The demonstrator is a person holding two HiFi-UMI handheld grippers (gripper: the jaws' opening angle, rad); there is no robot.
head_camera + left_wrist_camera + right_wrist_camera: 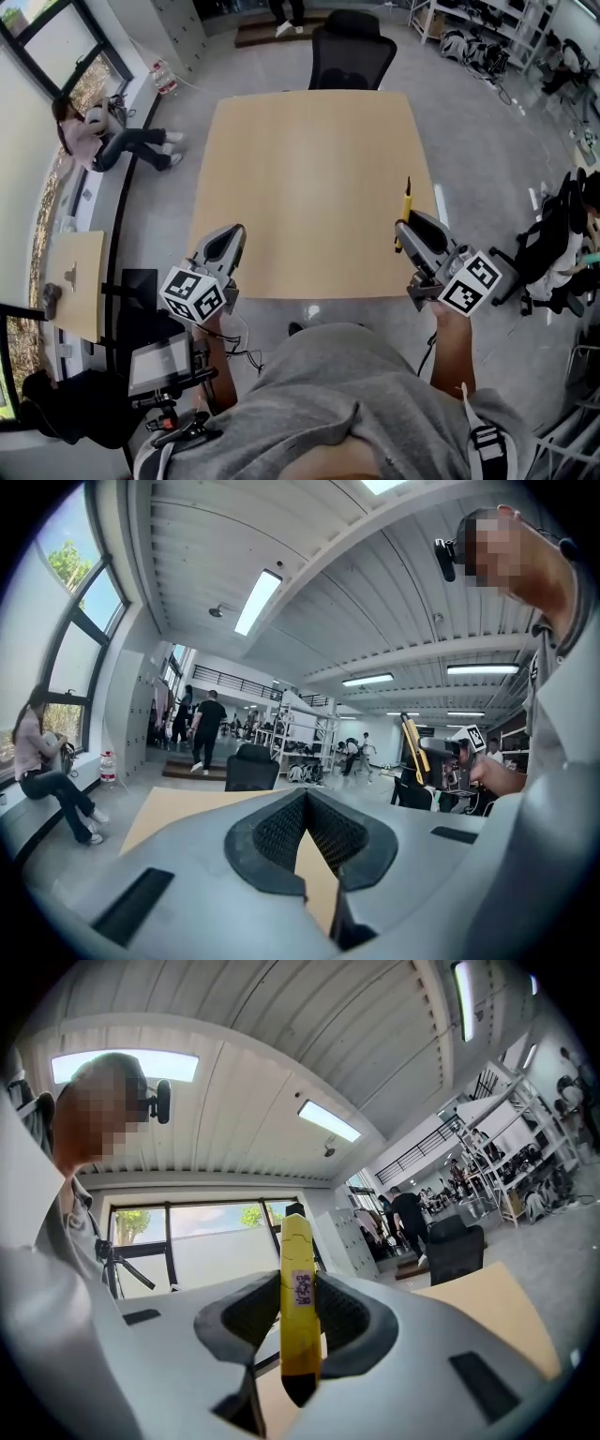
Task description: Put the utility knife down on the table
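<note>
- The person's grey shirt (328,394) fills the bottom of the head view. Both forearms reach out from it toward the near edge of the desk (309,169).
- The left gripper (232,240) hangs just off the near-left corner of the desk. Its jaws are pressed together at the tips with nothing between them, only bare desk top showing through the gap lower down. It looks parked there to stay clear of the right side's work.
- The right gripper (403,232) sits over the near-right corner, close to the right edge. Its jaws are clamped on the yellow utility knife (298,1307), gripping the body about midway.
- The knife crosses the jaw line, with one end sticking up past the pads and the other hanging below. In the head view its black-tipped end points toward the far edge.
- The knife looks to be above the desk rather than on it. No view shows it touching the wood, so I judge the set-down is not yet done.
- The mid-body grip likely keeps the knife balanced. To lay it flat, the gripper would probably need to lower and tip before letting go.
- A black office chair (352,52) stands at the far edge, well away from the near-right corner.
</note>
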